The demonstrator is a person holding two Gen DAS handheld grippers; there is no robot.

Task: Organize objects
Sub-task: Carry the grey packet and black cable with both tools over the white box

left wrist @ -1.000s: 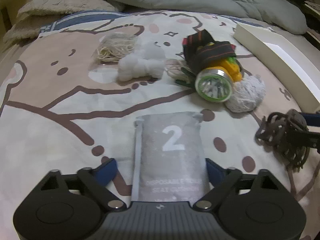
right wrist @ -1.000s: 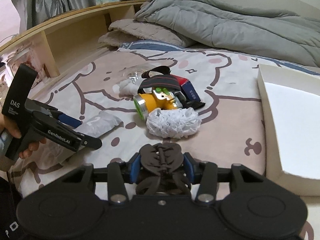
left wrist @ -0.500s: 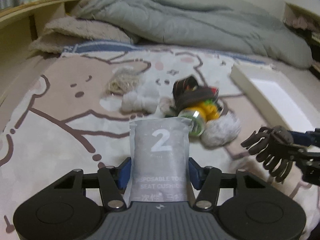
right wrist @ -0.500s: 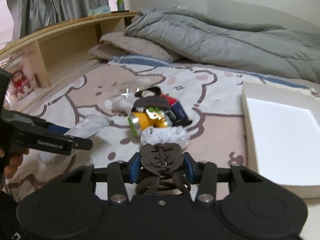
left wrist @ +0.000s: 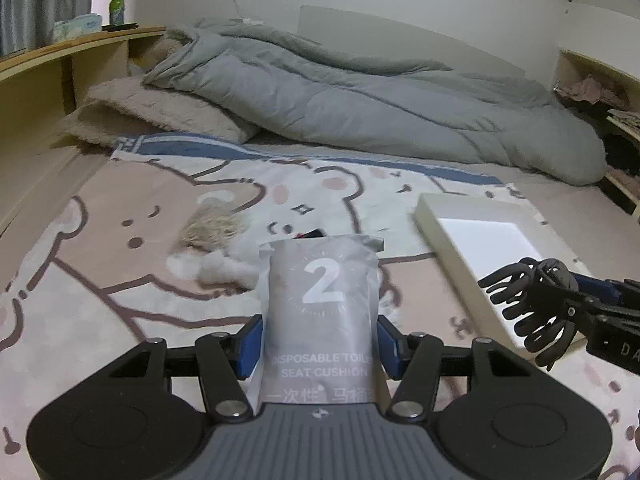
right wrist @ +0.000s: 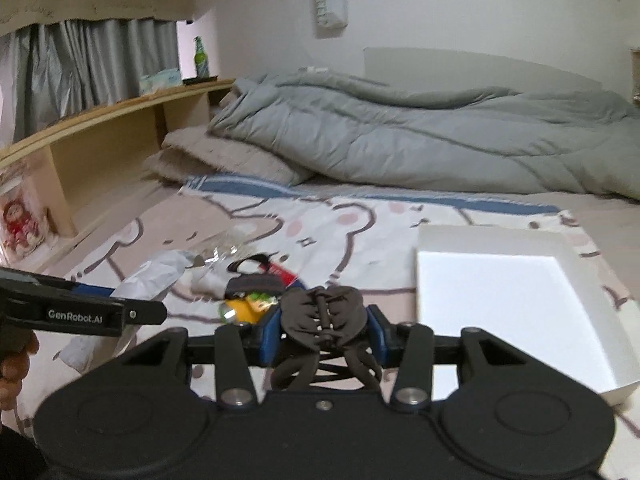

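Packet (left wrist: 320, 312) first, in my left wrist view: the grey foil pouch printed with a large "2" and "DISPOSABLE TOILET SEAT CUSHION" stands upright between the blue pads of my left gripper (left wrist: 319, 342), which is clamped on its lower half. A second ago the pads stood wide of it while it lay flat on the bear-print blanket (left wrist: 120, 280); now it is pinched and lifted, and the view takes in the grey duvet (left wrist: 360, 112) and wall where it looked down at the clutter before. At the right edge my right gripper (left wrist: 568, 304) carries the dark hair claw (left wrist: 524, 304), its curved teeth splayed, over the near wall of the white box (left wrist: 452, 256). A frayed tuft of pale string (left wrist: 208, 230) and a white cottony lump (left wrist: 224, 268) lie behind the pouch.

In my right wrist view, the claw (right wrist: 322, 312), matte brown plastic with ribbed prongs, sits squeezed between the blue pads of the right gripper (right wrist: 322, 330). It was already held a second ago; since then the blanket has dropped away beneath it. The shallow, square-cornered box (right wrist: 568, 248) lies just right of it. My left gripper (right wrist: 116, 312) shows at left with the crinkled pouch (right wrist: 148, 280), a hand (right wrist: 16, 364) under it. A yellow torch (right wrist: 240, 308) with a striped strap lies beyond the claw.
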